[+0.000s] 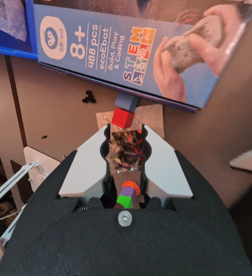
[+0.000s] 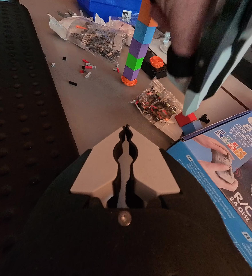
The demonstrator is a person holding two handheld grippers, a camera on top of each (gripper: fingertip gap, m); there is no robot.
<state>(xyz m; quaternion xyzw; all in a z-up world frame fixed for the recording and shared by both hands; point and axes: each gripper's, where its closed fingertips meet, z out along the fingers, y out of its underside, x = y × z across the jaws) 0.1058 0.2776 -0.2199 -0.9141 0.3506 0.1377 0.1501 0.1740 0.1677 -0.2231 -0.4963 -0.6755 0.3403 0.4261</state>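
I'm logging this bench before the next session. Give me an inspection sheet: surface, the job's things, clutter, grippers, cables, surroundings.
Surface: brown tabletop, crowded.
Job's things: tall stack of coloured cubes upright on an orange gear; red cube touching a blue cube beside the blue toy box.
Clutter: clear bag of small parts, a bigger bag of grey parts, loose pins, black brick with an orange gear on top.
Grippers: left hand-held gripper open, hanging over the small bag, tips near the red cube; right hand-held gripper shut, empty.
Cables: nothing seen.
Surroundings: dark studded mat alongside the table.
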